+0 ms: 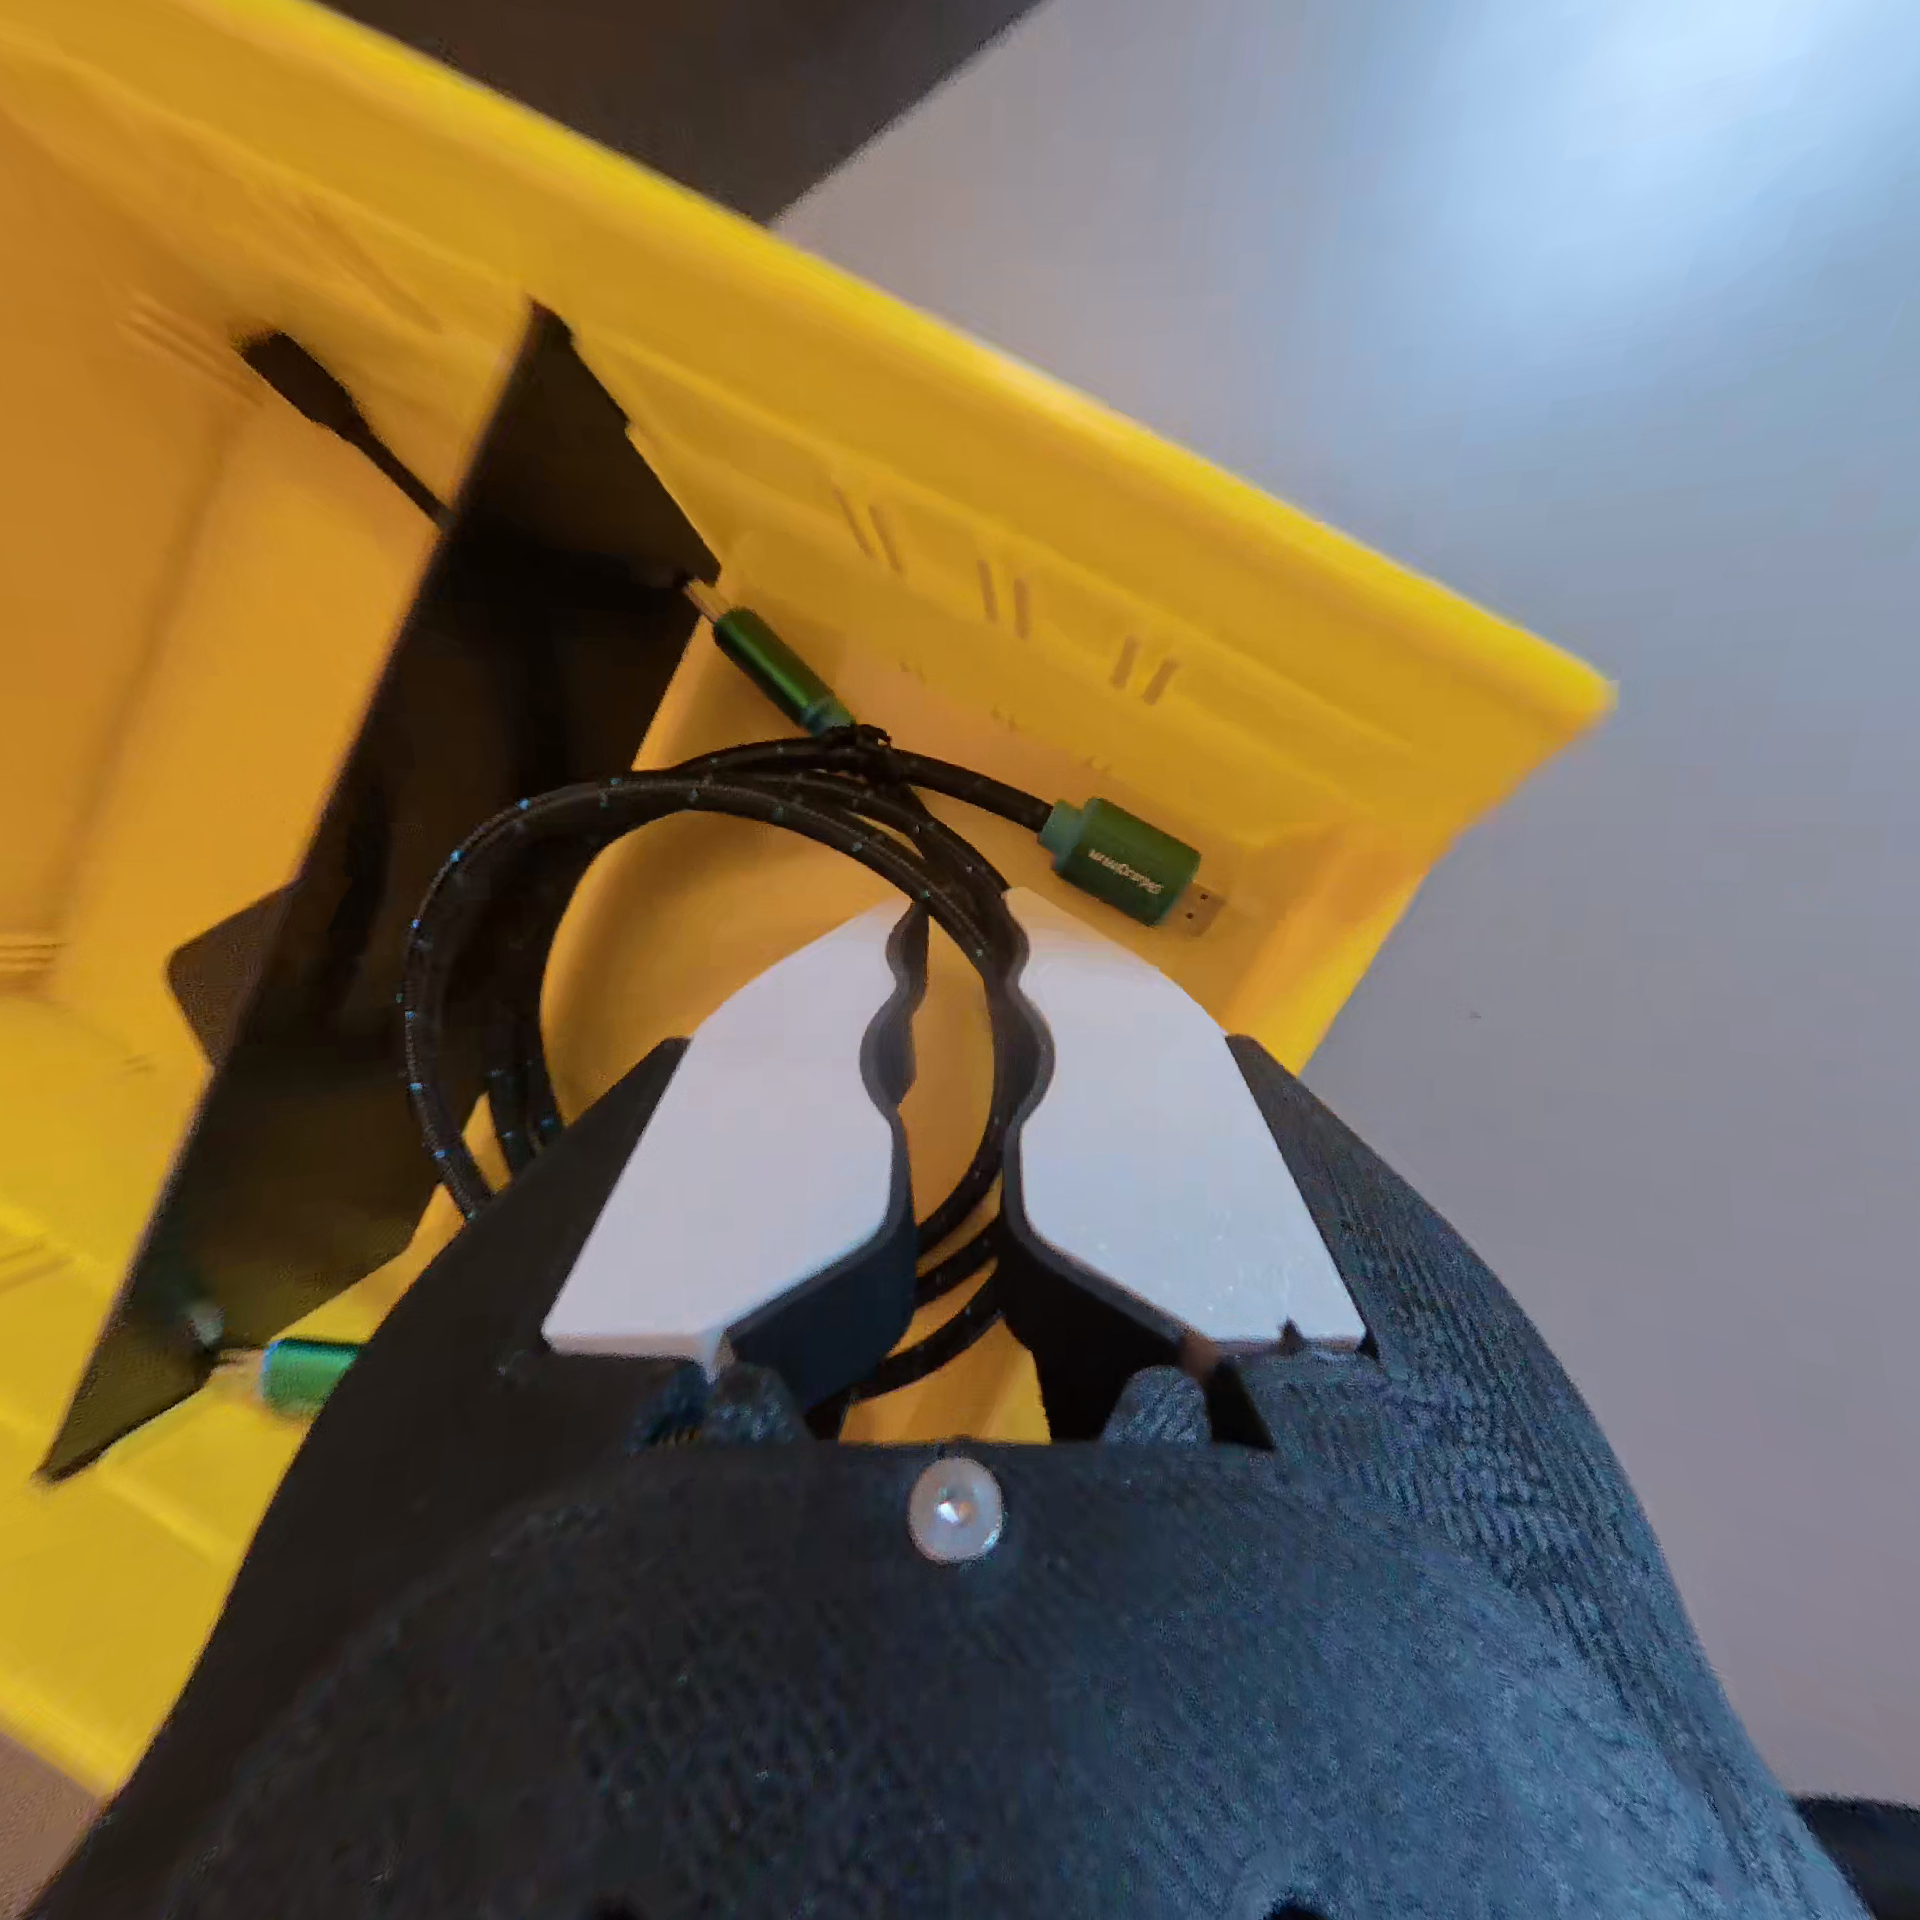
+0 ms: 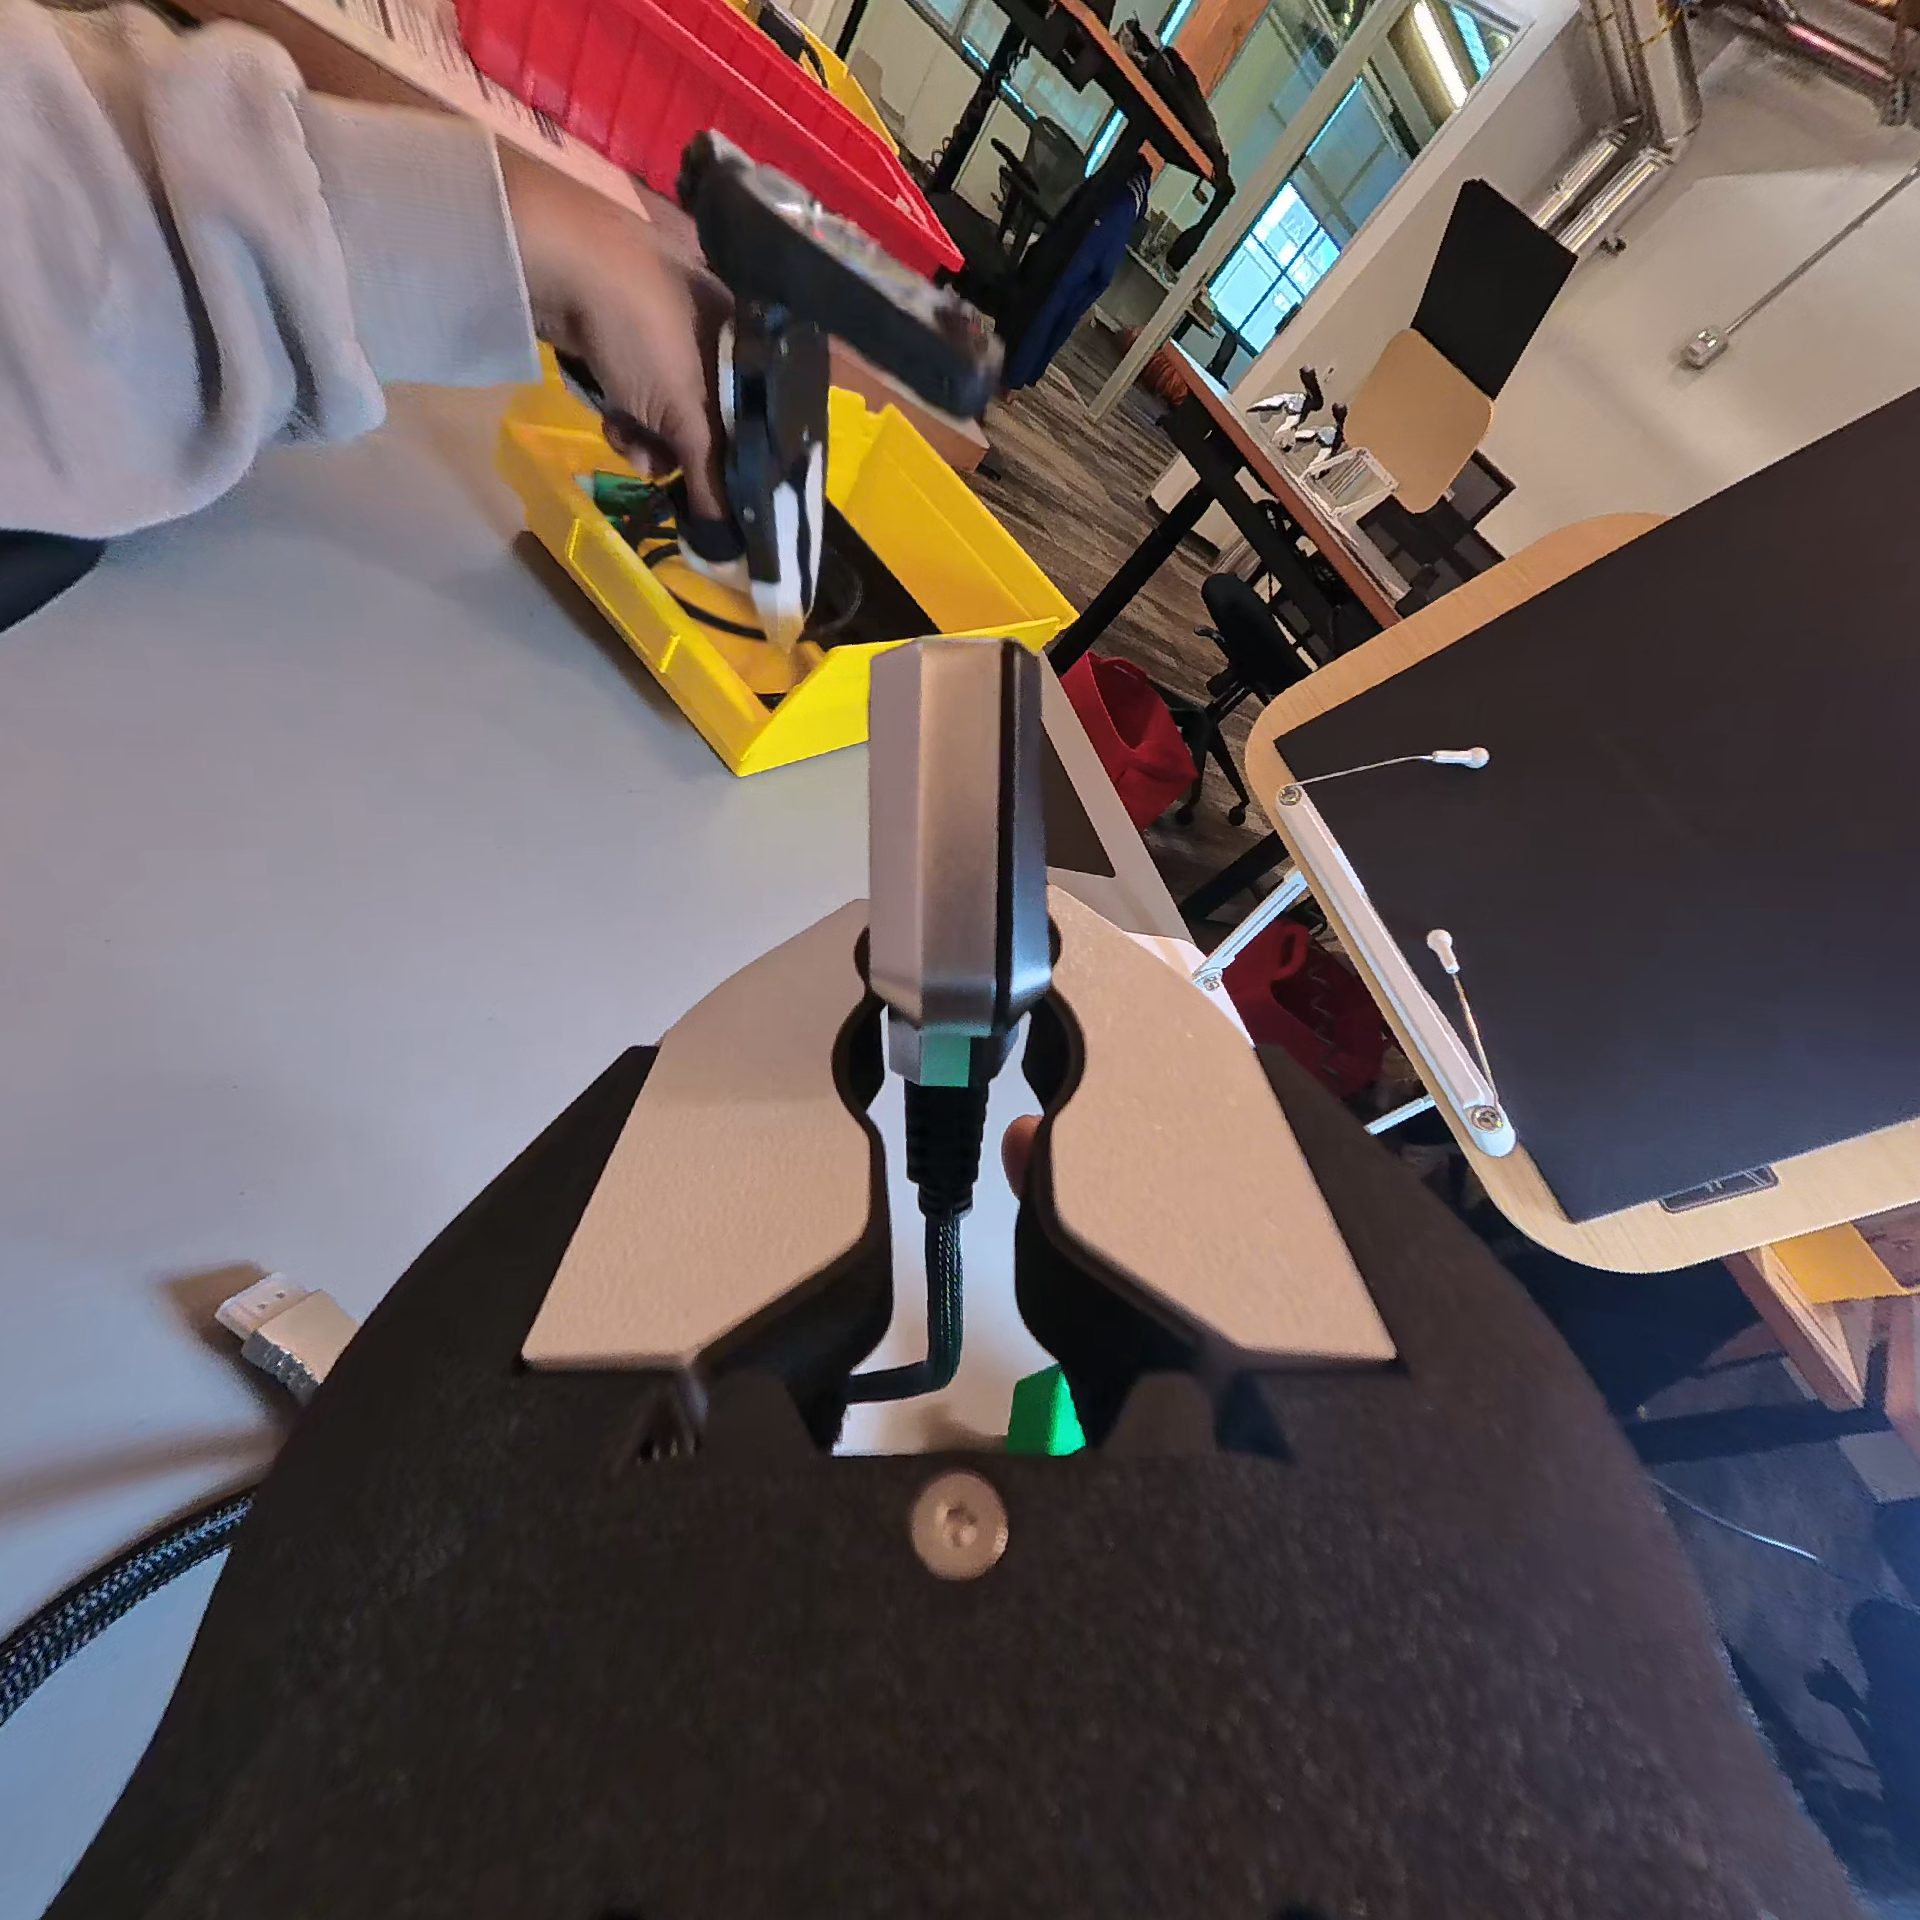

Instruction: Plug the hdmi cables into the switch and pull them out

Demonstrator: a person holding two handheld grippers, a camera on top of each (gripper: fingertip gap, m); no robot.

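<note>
**Switch held with one cable in; next cable being picked from the bin**

Nearest in the right wrist view, the right gripper [image 2: 956, 997] is clamped on a slim grey metal switch box [image 2: 951, 821], held upright above the pale grey table [image 2: 312, 883]. A dark braided cable with a green-collared plug [image 2: 940, 1101] enters the lower end of that switch, so one connection looks already made. Left of the switch and lower, a loose silver plug [image 2: 272, 1325] lies on the table.

Beyond the switch, at the table's far edge, stands the yellow plastic bin [image 2: 790, 717]. The left gripper [image 1: 961, 935] reaches into it; its white fingers [image 1: 769, 1101] stand slightly apart around a coiled black braided HDMI cable [image 1: 644, 800], and whether they pinch it I cannot tell. That cable's green metal plug [image 1: 1127, 859] lies free against the bin wall; a black divider [image 1: 416, 831] splits the bin.

By my judgement the task is early: remaining cables need plugging, then all must be pulled out.
</note>
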